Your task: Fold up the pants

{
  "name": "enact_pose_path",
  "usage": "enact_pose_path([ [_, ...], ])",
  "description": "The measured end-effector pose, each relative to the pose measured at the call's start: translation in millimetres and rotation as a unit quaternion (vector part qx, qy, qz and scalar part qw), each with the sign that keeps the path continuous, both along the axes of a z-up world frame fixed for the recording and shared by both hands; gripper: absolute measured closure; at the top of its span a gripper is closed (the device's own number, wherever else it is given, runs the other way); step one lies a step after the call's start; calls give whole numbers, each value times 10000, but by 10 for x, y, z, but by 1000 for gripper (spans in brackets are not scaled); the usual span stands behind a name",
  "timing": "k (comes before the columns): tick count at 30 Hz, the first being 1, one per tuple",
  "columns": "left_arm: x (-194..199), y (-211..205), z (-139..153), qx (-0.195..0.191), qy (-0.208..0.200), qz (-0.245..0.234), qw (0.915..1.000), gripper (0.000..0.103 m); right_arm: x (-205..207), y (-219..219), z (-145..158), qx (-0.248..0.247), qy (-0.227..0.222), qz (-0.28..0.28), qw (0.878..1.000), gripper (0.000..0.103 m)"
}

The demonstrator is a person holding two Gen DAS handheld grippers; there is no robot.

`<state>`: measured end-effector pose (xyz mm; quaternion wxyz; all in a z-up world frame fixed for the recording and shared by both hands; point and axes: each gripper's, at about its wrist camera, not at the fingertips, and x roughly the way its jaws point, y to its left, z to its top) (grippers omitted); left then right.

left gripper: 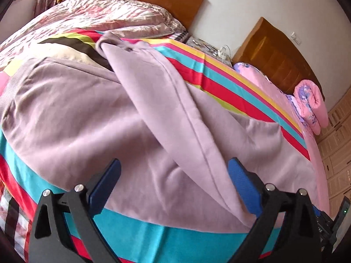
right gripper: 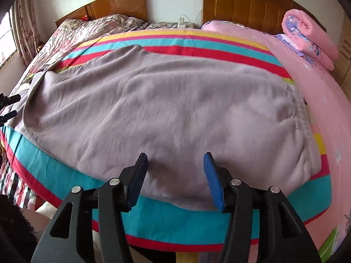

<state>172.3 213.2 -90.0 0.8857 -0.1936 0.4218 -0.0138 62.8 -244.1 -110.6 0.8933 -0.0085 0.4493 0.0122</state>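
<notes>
The pants point(right gripper: 158, 109) are soft and light purple. They lie on a bed with a striped sheet point(right gripper: 171, 221) of blue, red and yellow. They cover most of the middle of the sheet. In the right wrist view the pants look folded over, with the stretchy waist point(right gripper: 300, 118) at the right side. In the left wrist view one leg point(left gripper: 175, 100) lies slanted across the rest of the pants, from the far side of the bed down toward the near edge.

The left gripper point(left gripper: 174, 171) is wide open above the pants, with nothing pinched in it. The end of the slanted leg lies just by its right blue pad.

The right gripper point(right gripper: 175, 164) is about half open over the near edge of the pants. It holds nothing.

A rolled pink blanket point(right gripper: 307, 35) sits far away by the brown headboard point(right gripper: 241, 2). A flowery quilt point(left gripper: 87, 8) lies on the far left side.
</notes>
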Motion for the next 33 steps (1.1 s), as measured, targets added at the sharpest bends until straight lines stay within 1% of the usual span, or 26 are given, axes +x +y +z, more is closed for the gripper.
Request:
enact_pose_path([
  [2, 28, 318, 6, 72, -41, 395, 9992, 5, 107, 71, 179, 127, -326, 152, 9993, 52],
  [3, 31, 502, 5, 21, -64, 590, 9982, 5, 182, 124, 246, 230, -452, 289, 9983, 52],
  [5, -1, 897, -6, -106, -117, 1056, 9943, 5, 401, 399, 345, 316, -544, 744, 9952, 52],
  [7, -87, 1318, -23, -266, -164, 1578, 9870, 5, 625, 797, 423, 229, -640, 1383, 9881, 52],
  [9, -138, 1639, -39, -337, -262, 1847, 9819, 5, 859, 1257, 466, 360, -733, 2172, 9727, 52],
  [10, -111, 1790, -59, -300, -243, 1891, 9812, 5, 998, 1461, 469, 509, -693, 2454, 9656, 52],
  [12, 9, 2091, -206, -224, -37, 1910, 9813, 5, 1394, 1893, 449, 1026, -419, 2926, 9498, 52],
  [14, 87, 2290, -307, -369, -50, 1793, 9831, 4, 1809, 2299, 360, 1447, -23, 3244, 9348, 52],
  [15, 122, 2328, -284, -361, -64, 1757, 9838, 3, 2000, 2487, 325, 1597, 171, 3282, 9308, 52],
  [17, 182, 2314, -192, -99, 7, 1806, 9835, 3, 2447, 2859, 176, 2060, 771, 3271, 9190, 52],
  [19, 206, 2315, -116, 195, 65, 2025, 9791, 3, 2864, 3186, 31, 2440, 1228, 3137, 9094, 52],
  [20, 193, 2325, -83, 229, 50, 2122, 9770, 3, 3003, 3341, -28, 2568, 1437, 3083, 9046, 52],
  [22, 134, 2291, 12, 82, -115, 2119, 9772, 3, 3270, 3620, -179, 2716, 1854, 2952, 8971, 52],
  [24, 79, 2187, 96, 63, -215, 2015, 9792, 2, 3456, 3854, -286, 2726, 2072, 2864, 8948, 52],
  [26, 36, 2083, 139, 35, -265, 1876, 9819, 2, 3571, 4006, -326, 2822, 2119, 2892, 8898, 52],
  [27, 18, 2029, 148, -6, -267, 1795, 9834, 2, 3620, 4051, -316, 2837, 2113, 2887, 8897, 55],
  [28, 2, 1982, 154, -42, -275, 1716, 9848, 2, 3667, 4104, -302, 2832, 2105, 2850, 8912, 66],
  [29, -20, 1937, 154, -78, -294, 1655, 9857, 2, 3688, 4141, -272, 2786, 2038, 2853, 8941, 75],
  [30, -37, 1916, 145, -137, -309, 1609, 9864, 2, 3693, 4198, -235, 2689, 1899, 2913, 8982, 88],
  [31, -53, 1910, 132, -203, -315, 1584, 9867, 2, 3676, 4264, -159, 2533, 1688, 3055, 9022, 93],
  [33, -93, 1936, 103, -350, -373, 1607, 9857, 2, 3516, 4424, 32, 2246, 1234, 3496, 9012, 93],
])
